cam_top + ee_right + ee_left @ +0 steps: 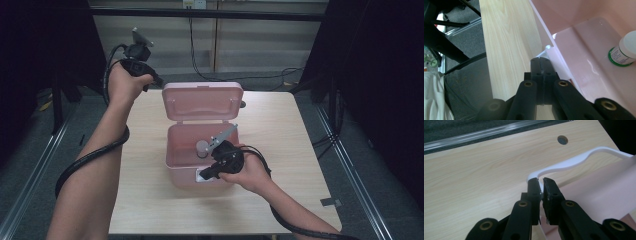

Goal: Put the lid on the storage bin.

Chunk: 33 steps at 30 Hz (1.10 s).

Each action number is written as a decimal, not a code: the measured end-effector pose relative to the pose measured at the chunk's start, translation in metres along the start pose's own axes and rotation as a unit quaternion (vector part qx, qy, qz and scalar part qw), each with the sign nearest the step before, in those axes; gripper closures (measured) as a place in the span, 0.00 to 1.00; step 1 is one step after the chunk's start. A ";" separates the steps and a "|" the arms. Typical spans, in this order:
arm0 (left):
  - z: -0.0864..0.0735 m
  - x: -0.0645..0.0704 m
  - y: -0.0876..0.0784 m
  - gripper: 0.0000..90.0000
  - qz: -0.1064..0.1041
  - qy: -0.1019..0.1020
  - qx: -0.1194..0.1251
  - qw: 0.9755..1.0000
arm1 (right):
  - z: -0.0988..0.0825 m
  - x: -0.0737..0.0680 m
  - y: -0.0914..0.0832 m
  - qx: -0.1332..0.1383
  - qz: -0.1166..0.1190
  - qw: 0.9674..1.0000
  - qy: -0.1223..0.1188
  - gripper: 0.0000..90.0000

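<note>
The pink box sits mid-table, lid upright at twelve o'clock. The left gripper pinches the lid's white handle; the right gripper, jaws fully together, braces the front latch. Best to swing the lid slowly while holding the base down.

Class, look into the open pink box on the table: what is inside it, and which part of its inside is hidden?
Inside the pink box stands one small bottle with a white cap and a green-edged label. The right gripper at the front wall and the hand cover part of the floor there.
</note>
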<state>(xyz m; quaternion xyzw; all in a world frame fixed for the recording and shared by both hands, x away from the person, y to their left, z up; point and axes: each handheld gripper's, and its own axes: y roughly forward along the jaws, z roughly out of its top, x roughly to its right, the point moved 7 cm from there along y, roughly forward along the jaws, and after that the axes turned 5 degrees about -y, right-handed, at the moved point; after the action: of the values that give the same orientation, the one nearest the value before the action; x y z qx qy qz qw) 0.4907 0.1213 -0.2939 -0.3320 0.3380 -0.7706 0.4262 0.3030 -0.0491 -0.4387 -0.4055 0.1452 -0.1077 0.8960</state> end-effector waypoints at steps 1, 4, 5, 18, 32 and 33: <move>0.000 0.002 0.002 0.93 0.000 0.005 -0.003 1.000 | 0.000 0.000 0.000 -0.001 0.000 1.000 0.000 1.00; -0.002 0.008 0.006 0.94 -0.001 0.008 -0.010 1.000 | 0.001 -0.001 -0.005 0.013 0.006 1.000 0.007 1.00; -0.002 0.009 0.007 0.94 0.001 0.012 -0.011 1.000 | 0.002 0.000 -0.007 0.020 0.005 1.000 0.008 1.00; -0.011 0.014 0.002 0.94 0.008 0.032 -0.009 0.999 | -0.011 0.041 -0.055 0.042 -0.047 0.995 0.073 1.00; -0.023 0.017 0.002 0.94 0.001 0.038 -0.005 0.999 | -0.012 0.069 -0.079 0.052 -0.088 0.990 0.095 1.00; -0.024 0.017 0.002 0.94 0.000 0.039 -0.004 0.999 | -0.011 0.069 -0.080 0.052 -0.089 0.990 0.098 1.00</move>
<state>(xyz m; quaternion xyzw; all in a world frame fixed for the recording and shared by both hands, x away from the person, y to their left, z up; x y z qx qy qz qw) 0.4653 0.1112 -0.3050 -0.3033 0.3572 -0.7815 0.4119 0.3577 -0.1304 -0.3974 -0.3571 0.1898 -0.2339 0.8842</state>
